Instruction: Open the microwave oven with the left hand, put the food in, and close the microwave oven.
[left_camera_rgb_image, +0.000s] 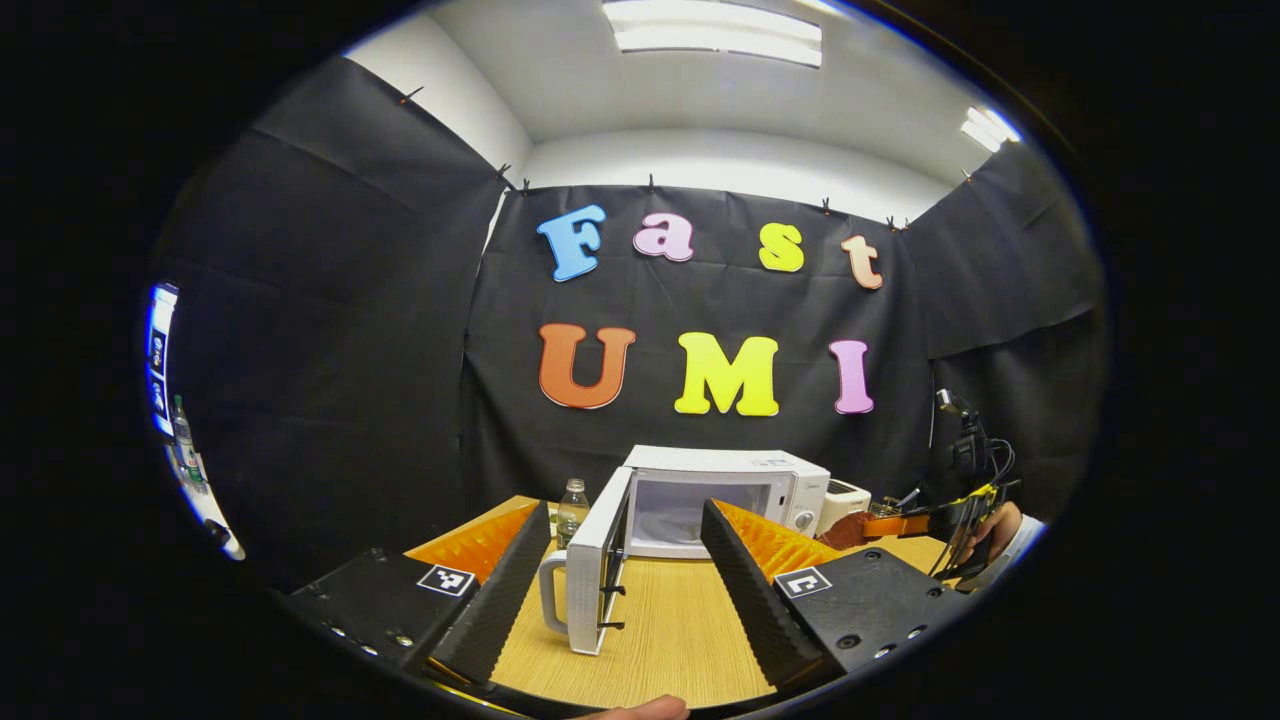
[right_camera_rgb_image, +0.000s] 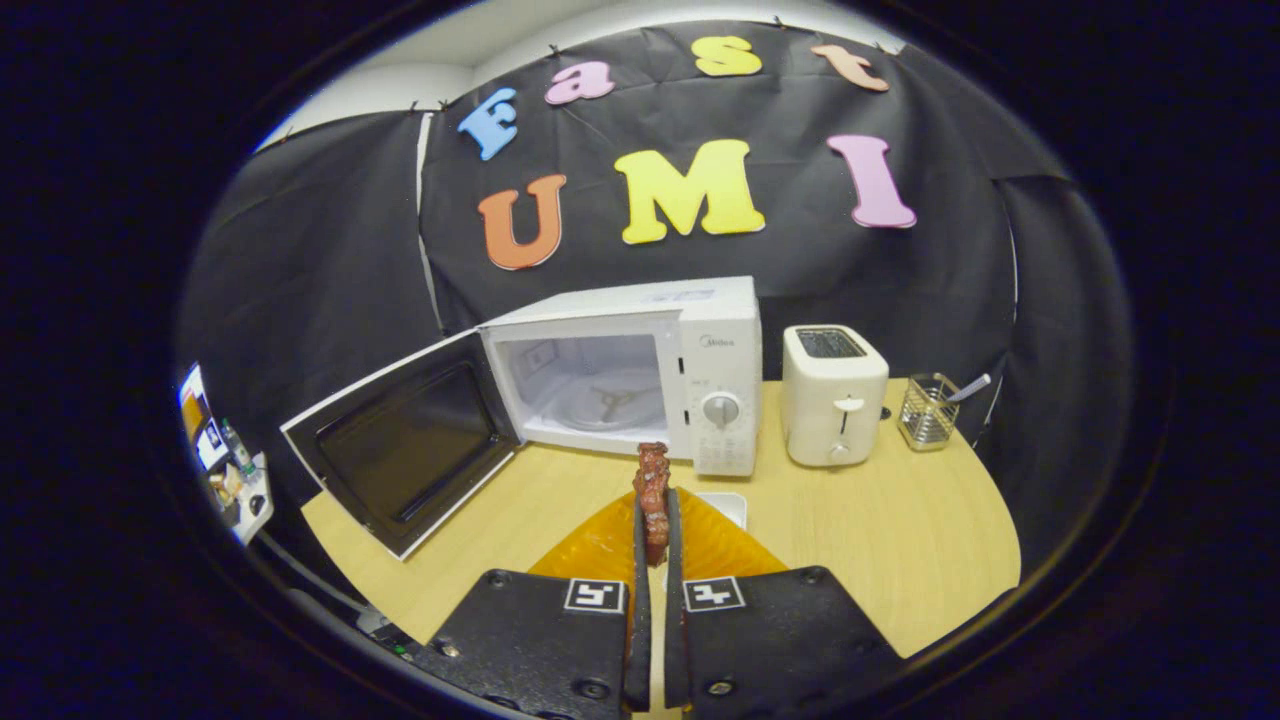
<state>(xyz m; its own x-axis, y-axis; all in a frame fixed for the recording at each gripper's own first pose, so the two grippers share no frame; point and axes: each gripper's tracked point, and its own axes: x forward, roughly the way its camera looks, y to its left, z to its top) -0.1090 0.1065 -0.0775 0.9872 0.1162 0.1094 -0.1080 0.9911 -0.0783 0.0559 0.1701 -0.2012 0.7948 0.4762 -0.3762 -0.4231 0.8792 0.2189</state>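
Bench (right_camera_rgb_image: 860, 520): microwave (right_camera_rgb_image: 640, 370) door (right_camera_rgb_image: 410, 450) swung open.
Right gripper (right_camera_rgb_image: 655, 520): fingers clamped on meat strip (right_camera_rgb_image: 653, 490), long axis upright.
Left gripper (left_camera_rgb_image: 625, 560): fingers apart.

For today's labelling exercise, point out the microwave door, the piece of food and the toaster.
microwave door (right_camera_rgb_image: 400, 440): right gripper view, on its dark inner window.
piece of food (right_camera_rgb_image: 653, 492): right gripper view, on the part standing above the fingers.
toaster (right_camera_rgb_image: 835, 400): right gripper view, on its front face.

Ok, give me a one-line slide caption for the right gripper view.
Right tongs shut on the food, facing the microwave with its door swung open.
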